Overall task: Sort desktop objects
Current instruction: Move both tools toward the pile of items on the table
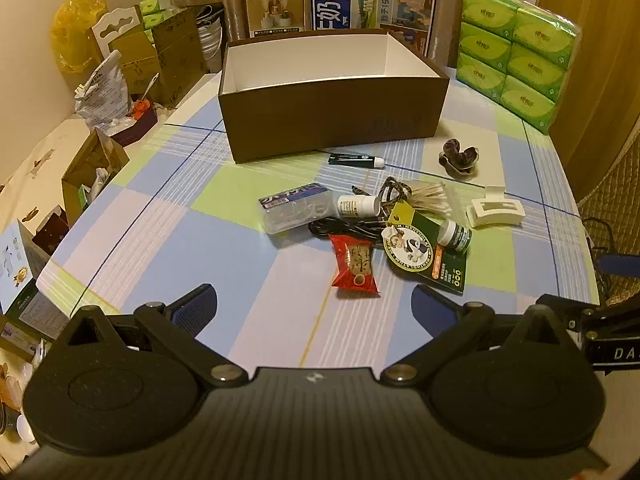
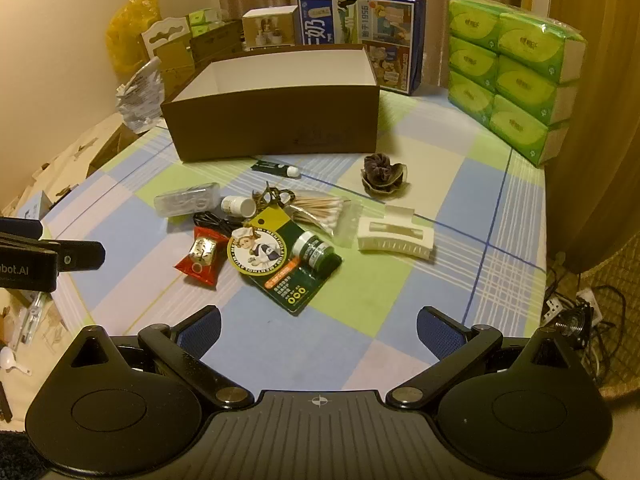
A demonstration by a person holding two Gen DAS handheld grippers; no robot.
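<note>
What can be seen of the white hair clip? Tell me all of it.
The white hair clip is a large, rectangular claw-style clip of cream-white plastic as it looks, with a slotted open body, rows of teeth and a raised pinch tab at the back. It lies closed on the checked tablecloth, right of the cotton swabs, apart from both claws.

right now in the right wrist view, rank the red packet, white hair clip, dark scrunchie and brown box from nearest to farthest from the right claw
1. Red packet, left of centre, closest to the open right claw.
2. White hair clip, to the right; nearly as close as the packet, so these two are hard to call.
3. Dark scrunchie, farther back on the right.
4. Brown box, at the back, open and empty.
</note>
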